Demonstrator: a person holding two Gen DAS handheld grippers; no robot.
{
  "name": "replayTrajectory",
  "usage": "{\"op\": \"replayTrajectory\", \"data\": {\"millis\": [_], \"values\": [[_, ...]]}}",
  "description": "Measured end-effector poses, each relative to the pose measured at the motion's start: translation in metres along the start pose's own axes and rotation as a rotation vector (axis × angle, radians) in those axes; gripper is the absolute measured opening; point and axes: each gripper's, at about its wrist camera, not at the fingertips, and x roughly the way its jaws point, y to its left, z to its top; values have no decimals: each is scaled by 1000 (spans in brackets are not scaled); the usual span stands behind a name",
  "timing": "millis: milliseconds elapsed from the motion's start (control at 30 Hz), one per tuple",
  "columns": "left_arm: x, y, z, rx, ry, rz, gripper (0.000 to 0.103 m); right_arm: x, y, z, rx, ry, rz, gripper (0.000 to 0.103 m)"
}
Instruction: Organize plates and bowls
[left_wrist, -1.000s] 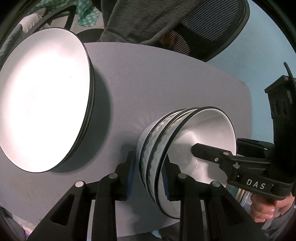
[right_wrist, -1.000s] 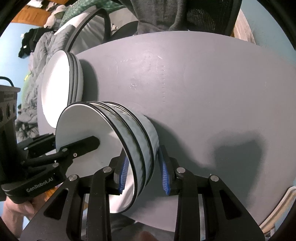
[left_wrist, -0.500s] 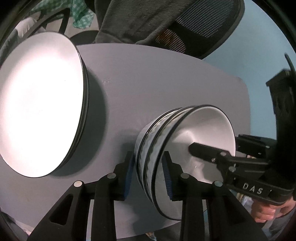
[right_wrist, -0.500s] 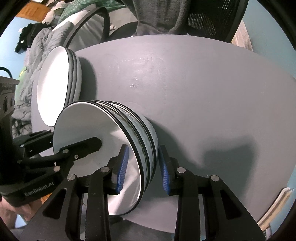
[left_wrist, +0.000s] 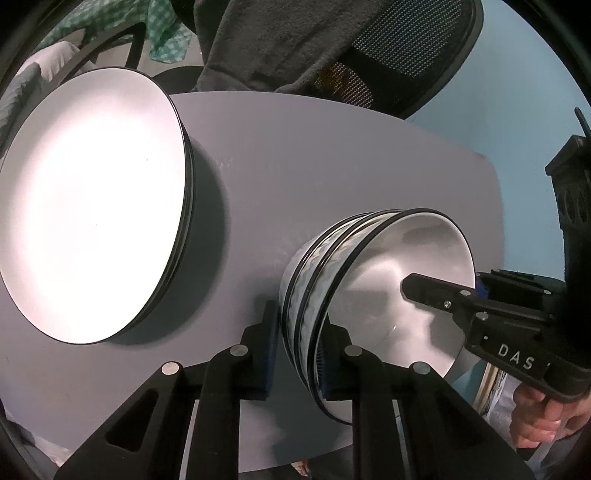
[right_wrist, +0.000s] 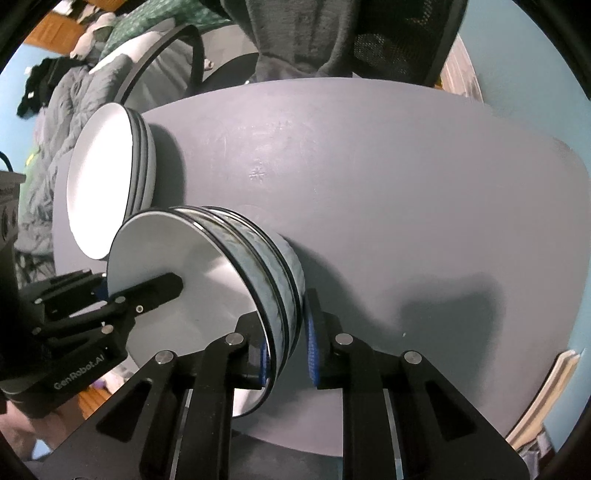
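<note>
The grey surface (left_wrist: 332, 177) is carrying a plate stack (left_wrist: 92, 206) at 9 o'clock and nested bowls (left_wrist: 369, 295) near its 5 o'clock edge. The left gripper (left_wrist: 295, 350) and right gripper (right_wrist: 286, 350), jaws just closing, are pinching opposite rims; uneven lifting is risking the bowls slipping apart.

Grey round table (left_wrist: 332, 155), black mesh chair (left_wrist: 406, 48), blue wall (left_wrist: 517, 110)
</note>
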Motion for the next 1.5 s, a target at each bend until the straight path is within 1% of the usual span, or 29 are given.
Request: {"op": "replayTrajectory", "data": {"millis": [200, 333, 533, 667, 933, 1100, 1233, 1500], "values": [[4, -7, 5, 61, 19, 27, 18, 4, 3, 0, -22, 4, -26, 16], [8, -11, 8, 76, 34, 33, 18, 4, 2, 1, -20, 3, -23, 16], [7, -5, 8, 56, 33, 12, 19, 5, 3, 1, -16, 15, -3, 19], [8, -4, 7, 50, 35, 2, 19, 5, 3, 3, -28, 25, -5, 19], [6, 1, 6, 21, 35, -9, 19, 4, -3, -2, 15, -3, 18, 18], [5, -4, 3, 41, 33, 22, 16, 1, -3, -7, 36, -6, 5, 17], [4, 2, 3, -5, 43, 5, 15, 2, -2, -9, 45, 10, 12, 17], [3, 5, -2, -5, 42, 16, 16, 5, 5, -13, 23, 29, 4, 17]]}}
